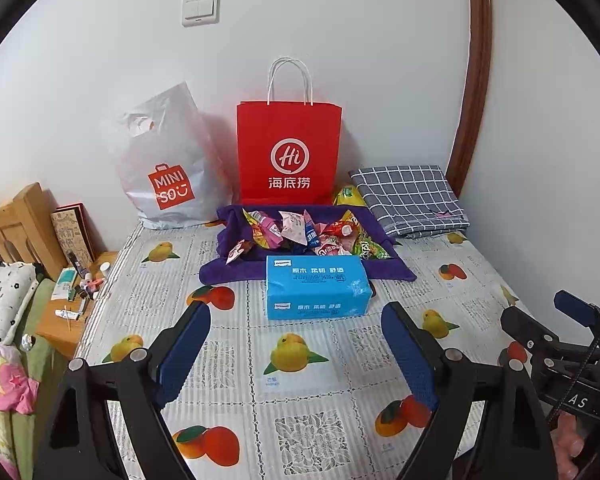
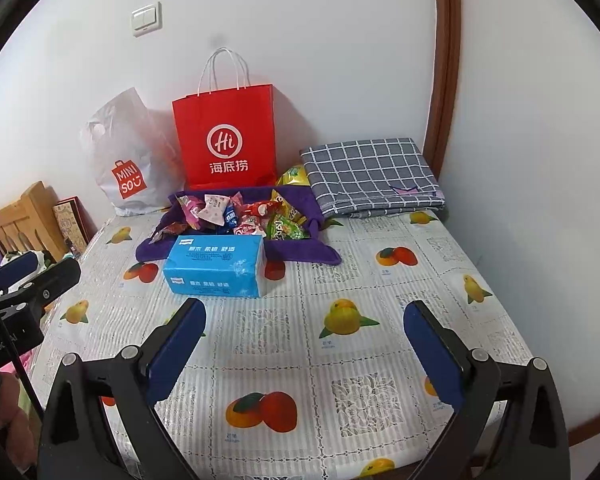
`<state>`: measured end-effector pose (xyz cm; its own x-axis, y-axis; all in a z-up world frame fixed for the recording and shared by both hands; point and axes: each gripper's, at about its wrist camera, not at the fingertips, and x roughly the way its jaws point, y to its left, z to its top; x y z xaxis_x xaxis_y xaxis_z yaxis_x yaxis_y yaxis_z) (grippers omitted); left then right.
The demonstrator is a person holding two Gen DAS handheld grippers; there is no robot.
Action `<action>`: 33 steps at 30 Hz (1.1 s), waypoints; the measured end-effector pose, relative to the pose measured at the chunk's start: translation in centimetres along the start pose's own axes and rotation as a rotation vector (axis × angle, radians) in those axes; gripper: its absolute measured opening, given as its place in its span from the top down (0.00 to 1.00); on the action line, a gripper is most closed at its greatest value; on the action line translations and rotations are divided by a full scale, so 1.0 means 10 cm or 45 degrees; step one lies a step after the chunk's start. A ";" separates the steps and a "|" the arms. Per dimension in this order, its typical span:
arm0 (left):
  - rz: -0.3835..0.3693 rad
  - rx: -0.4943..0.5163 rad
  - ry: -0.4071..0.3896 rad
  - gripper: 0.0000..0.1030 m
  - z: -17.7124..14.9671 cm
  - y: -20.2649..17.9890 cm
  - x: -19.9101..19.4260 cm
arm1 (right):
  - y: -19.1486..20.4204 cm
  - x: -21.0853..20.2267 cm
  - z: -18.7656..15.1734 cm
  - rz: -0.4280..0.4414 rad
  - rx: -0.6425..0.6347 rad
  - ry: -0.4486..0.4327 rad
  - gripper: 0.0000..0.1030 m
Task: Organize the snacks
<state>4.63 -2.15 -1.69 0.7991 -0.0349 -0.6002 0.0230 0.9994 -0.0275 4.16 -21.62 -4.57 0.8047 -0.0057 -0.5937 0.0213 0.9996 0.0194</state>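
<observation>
Several wrapped snacks (image 1: 300,232) (image 2: 240,212) lie heaped on a purple cloth (image 1: 236,272) (image 2: 320,252) near the back of the table. A blue tissue pack (image 1: 316,286) (image 2: 216,264) lies just in front of the heap. A red paper bag (image 1: 288,152) (image 2: 226,136) and a white plastic bag (image 1: 164,168) (image 2: 124,160) stand against the wall behind. My left gripper (image 1: 296,312) hovers open in front of the tissue pack with nothing between its fingers. My right gripper (image 2: 304,312) is open and empty, to the right of the pack over bare tablecloth.
A folded grey checked cloth (image 1: 412,196) (image 2: 372,176) lies at the back right, a yellow-green packet (image 2: 294,176) beside it. The fruit-print tablecloth (image 1: 300,400) (image 2: 340,360) covers the table. Left of the table: a wooden bedside shelf (image 1: 72,312) with small items, and bedding.
</observation>
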 end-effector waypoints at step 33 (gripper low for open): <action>-0.028 0.018 -0.004 0.16 -0.02 -0.10 -0.07 | -0.08 -0.11 -0.02 -0.006 0.020 -0.021 0.05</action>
<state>3.91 -3.14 -1.42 0.8004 -0.0567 -0.5968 0.0490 0.9984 -0.0291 3.12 -22.41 -4.06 0.8141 -0.0113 -0.5807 0.0348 0.9990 0.0293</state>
